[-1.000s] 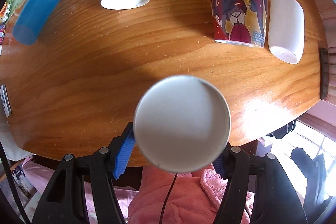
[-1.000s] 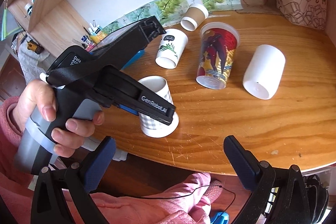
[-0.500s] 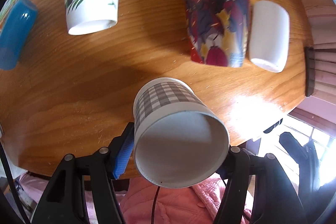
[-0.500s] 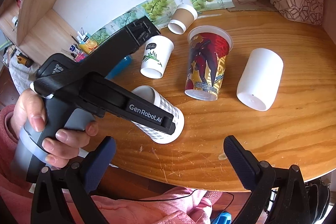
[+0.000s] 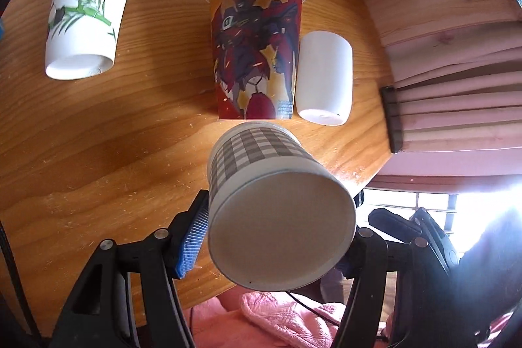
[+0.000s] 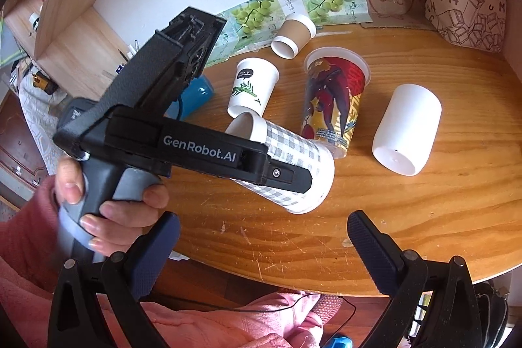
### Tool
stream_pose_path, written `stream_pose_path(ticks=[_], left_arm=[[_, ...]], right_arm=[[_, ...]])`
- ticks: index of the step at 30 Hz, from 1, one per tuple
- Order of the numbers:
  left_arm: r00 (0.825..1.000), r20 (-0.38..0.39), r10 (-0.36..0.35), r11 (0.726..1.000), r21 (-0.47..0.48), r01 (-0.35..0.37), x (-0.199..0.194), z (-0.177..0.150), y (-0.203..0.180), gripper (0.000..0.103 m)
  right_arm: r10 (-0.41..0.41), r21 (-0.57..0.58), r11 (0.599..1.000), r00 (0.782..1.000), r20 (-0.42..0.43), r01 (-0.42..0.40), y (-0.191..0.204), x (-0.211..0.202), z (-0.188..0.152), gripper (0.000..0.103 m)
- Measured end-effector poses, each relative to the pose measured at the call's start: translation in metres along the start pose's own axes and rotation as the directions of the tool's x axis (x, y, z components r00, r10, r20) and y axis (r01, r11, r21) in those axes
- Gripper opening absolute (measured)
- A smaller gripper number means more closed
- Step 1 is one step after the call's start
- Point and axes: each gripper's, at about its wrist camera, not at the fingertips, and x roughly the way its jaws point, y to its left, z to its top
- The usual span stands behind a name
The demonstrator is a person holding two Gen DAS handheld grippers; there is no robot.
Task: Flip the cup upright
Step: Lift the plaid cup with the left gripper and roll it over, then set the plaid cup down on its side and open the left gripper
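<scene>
Between the left gripper point(image 5: 277, 234) pads, the checked cup point(image 5: 270, 194) sits clamped near its base, bottom toward the lens, mid-flip. From the right wrist, it hangs tilted above the table point(image 6: 407, 211) while the right gripper point(image 6: 261, 253) waits wide open, empty.

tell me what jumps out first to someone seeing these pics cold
The grey checked paper cup clamped in the left gripper fills the left wrist view, tilted above the wooden table. Behind it stands an upside-down robot-print cup, with a plain white cup beside it.
</scene>
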Motion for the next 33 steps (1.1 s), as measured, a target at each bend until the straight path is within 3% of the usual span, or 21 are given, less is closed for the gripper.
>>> stream_pose_path(ticks=[5,9,12,16,23,33], left_arm=[[0.992,0.056,-0.113,0.993,-0.04,0.115,-0.002,-0.01,0.028,0.068],[0.988,0.093,-0.121,0.989,-0.07,0.128,0.008,-0.016,0.041,0.07],[0.983,0.116,-0.141,0.982,-0.105,0.154,0.014,-0.024,0.044,0.083],[0.98,0.115,-0.161,0.974,-0.142,0.177,0.012,-0.03,0.052,0.088],[0.977,0.172,-0.13,0.98,-0.129,0.153,-0.003,-0.049,0.04,0.09],[0.958,0.281,-0.049,0.993,-0.087,0.076,-0.036,-0.091,0.025,0.09]], right_arm=[[-0.017,-0.02,1.0,1.0,-0.007,0.017,0.005,-0.002,-0.005,0.103],[-0.037,-0.057,0.998,0.999,-0.014,0.036,0.01,-0.004,-0.009,0.103],[-0.045,-0.084,0.995,0.999,-0.016,0.044,0.014,-0.004,-0.01,0.103],[-0.073,-0.14,0.988,0.997,-0.031,0.068,0.019,-0.001,-0.014,0.103],[-0.06,-0.158,0.986,0.997,-0.048,0.051,0.022,-0.001,-0.02,0.103],[0.048,-0.052,0.997,0.997,-0.059,-0.051,0.011,-0.007,-0.023,0.103]])
